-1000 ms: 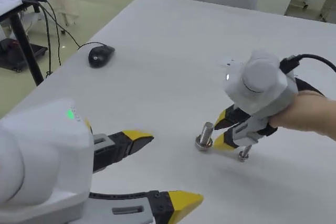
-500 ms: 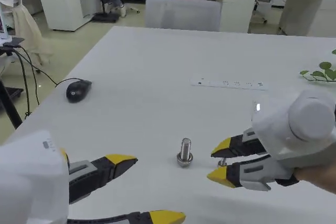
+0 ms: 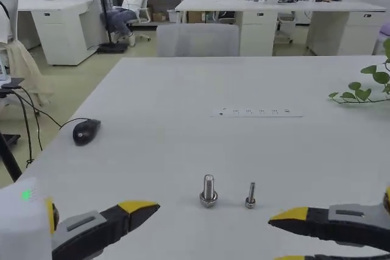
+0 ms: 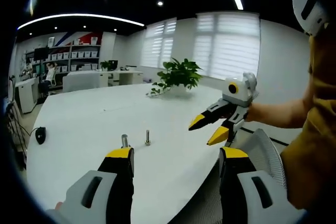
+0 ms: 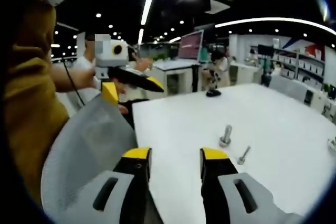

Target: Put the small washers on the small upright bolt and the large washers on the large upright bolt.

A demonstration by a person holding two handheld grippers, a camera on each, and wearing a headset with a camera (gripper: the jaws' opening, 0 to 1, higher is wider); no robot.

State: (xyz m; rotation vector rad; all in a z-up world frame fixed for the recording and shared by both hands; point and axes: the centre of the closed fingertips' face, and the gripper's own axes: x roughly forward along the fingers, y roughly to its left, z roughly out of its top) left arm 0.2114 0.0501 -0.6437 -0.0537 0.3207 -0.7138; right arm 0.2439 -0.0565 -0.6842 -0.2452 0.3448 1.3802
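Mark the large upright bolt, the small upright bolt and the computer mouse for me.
large upright bolt (image 3: 208, 188): head view, middle of its threaded shaft.
small upright bolt (image 3: 251, 192): head view, middle of its thin shaft.
computer mouse (image 3: 86, 131): head view, top of its dark shell.

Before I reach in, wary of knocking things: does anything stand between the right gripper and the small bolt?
Nothing visible: only bare table lies between the right gripper and the small bolt; the large bolt stands farther left.
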